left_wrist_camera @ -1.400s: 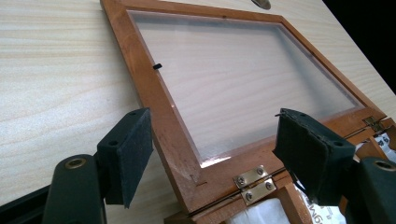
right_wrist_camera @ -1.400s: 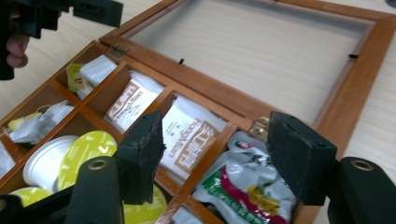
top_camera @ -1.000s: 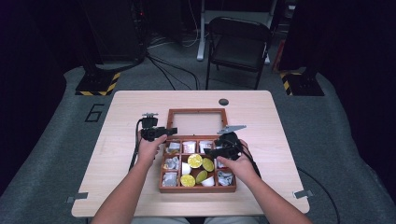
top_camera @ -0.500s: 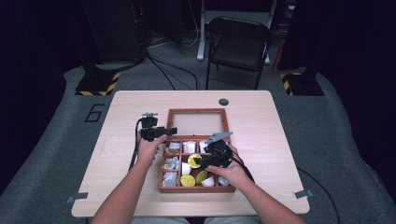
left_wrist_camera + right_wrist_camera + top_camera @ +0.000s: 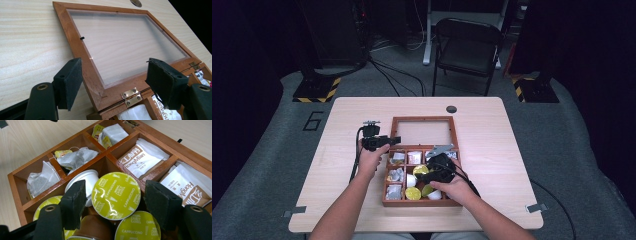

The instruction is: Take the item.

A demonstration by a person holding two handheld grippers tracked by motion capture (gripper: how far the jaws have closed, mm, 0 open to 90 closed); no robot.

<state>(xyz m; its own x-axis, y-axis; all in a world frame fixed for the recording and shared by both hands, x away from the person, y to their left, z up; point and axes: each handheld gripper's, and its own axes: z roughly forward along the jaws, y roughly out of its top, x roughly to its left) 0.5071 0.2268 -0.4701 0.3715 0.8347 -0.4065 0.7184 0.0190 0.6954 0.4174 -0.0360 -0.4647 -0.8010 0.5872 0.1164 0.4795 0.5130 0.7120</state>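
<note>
Over the brown wooden compartment box (image 5: 387,201) near the table's front edge, the right gripper (image 5: 115,195) hangs released, its jaws spread either side of a yellow-green foil-lidded cappuccino capsule (image 5: 115,195) in the middle compartment without pressing it, while the left gripper (image 5: 115,82) hovers open-jawed above the box's glass-paned lid (image 5: 120,40).

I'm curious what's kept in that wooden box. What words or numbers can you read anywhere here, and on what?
"NESCAFÉ Dolce Gusto CAPPUCCINO": green capsule lid between the right gripper's jaws.
"Dolce Gusto CAPPUCCINO": second green lid below it.
"HongMian": white sachet; same word on its neighbour sachet.
"6": grey floor left of the table.
Print on the yellow-tagged tea bags: too small to read.
</note>
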